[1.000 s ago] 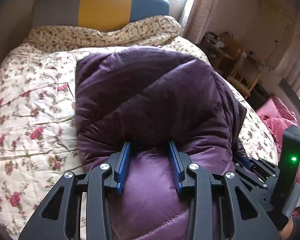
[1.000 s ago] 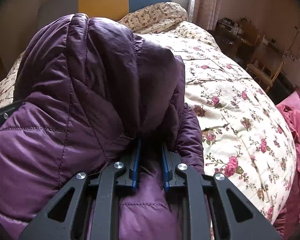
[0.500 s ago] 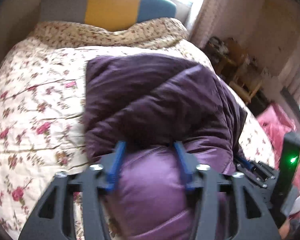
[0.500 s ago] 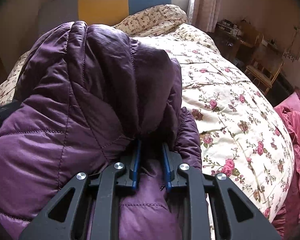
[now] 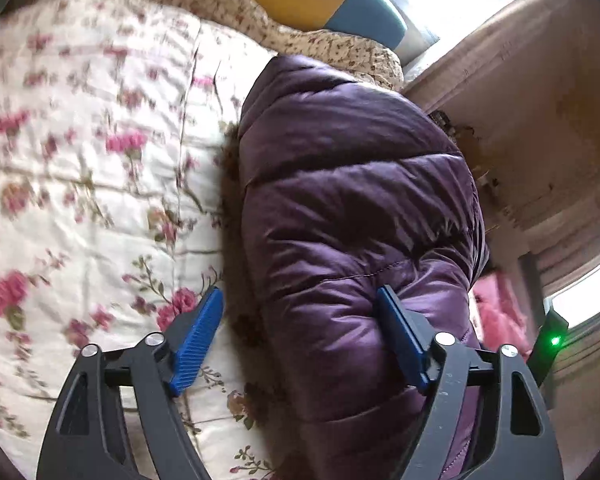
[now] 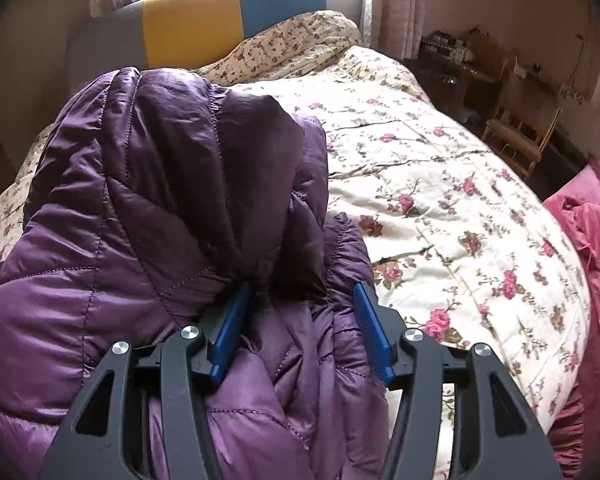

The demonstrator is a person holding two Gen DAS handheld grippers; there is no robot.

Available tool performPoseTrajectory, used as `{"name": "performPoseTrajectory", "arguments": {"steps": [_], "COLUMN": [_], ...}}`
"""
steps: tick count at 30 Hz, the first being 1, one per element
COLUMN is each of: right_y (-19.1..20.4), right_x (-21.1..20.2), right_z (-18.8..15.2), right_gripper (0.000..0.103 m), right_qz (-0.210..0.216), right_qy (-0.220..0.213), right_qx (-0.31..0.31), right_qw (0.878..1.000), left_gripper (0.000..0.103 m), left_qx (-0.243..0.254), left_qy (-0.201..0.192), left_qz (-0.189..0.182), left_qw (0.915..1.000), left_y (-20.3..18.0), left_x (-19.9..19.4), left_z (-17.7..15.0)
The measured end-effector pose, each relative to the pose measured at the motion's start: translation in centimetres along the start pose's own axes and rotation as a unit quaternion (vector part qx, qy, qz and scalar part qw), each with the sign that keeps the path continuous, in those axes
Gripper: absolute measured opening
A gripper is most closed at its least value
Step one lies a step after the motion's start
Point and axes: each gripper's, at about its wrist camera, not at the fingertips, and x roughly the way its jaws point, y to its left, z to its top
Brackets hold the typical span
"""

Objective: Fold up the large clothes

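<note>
Left tongs [image 5: 300, 344] have just been opening and stand spread wide, released: one pad hangs over the quilt [image 5: 80, 168], the other lies against the side of the jacket [image 5: 352, 208] without pinching it. Right tongs [image 6: 300, 328] have also just been opening; a bunched fold sits between the pads, slack, no squeeze showing.

Risk, as I judge it: with both grips off, the puffy filling could spring the fold back open. The slick shell could slide toward the bed edge at 3 o'clock, where pink cloth [image 6: 592, 240] hangs. A pad dragging out could snag the fold.

Jacket: purple, quilted, shiny, thick, folded into a fat bundle. It lies mid-bed on the floral quilt, with the headboard [image 6: 196, 20] at 12 o'clock. Dark fur trim peeks out along its 9 o'clock edge.
</note>
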Motion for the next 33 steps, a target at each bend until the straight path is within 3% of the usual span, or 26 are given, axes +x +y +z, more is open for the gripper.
{"name": "performPoseTrajectory", "arguments": {"steps": [3,6,14,19,24,33], "right_y": [-0.7,-1.1,-0.9,0.2,3.7,15.1], "right_x": [0.5,0.8,0.3,-0.7,-1.9,-4.6], "right_z": [-0.1,0.1,0.1,0.1,-0.2,-2.6], "right_gripper": [0.052,0.046,0.022,0.015,0.013,0.011], "right_qz": [0.022,0.046,0.080,0.093,0.123,0.202], "right_qy": [0.004,0.009,0.006,0.000,-0.001,0.011], "right_qx": [0.013,0.024,0.027,0.021,-0.007,-0.100], "right_qw": [1.000,0.999,0.996,0.995,0.992,0.974], "left_gripper": [0.080,0.080,0.046,0.043,0.043,0.043], "left_qx": [-0.029,-0.015,0.045,0.061,0.066,0.044], "left_qy": [0.017,0.029,0.019,0.009,-0.018,-0.089], "left_qz": [-0.032,-0.053,-0.068,-0.074,-0.066,-0.010], "left_qw": [0.9989,0.9981,0.9965,0.9954,0.9955,0.9950], "left_y": [0.8,-0.2,-2.7,-3.2,-2.1,3.9], "left_x": [1.0,1.8,0.9,-0.9,-4.5,-15.4], "left_z": [-0.1,0.0,0.0,-0.3,-0.7,-2.6]}}
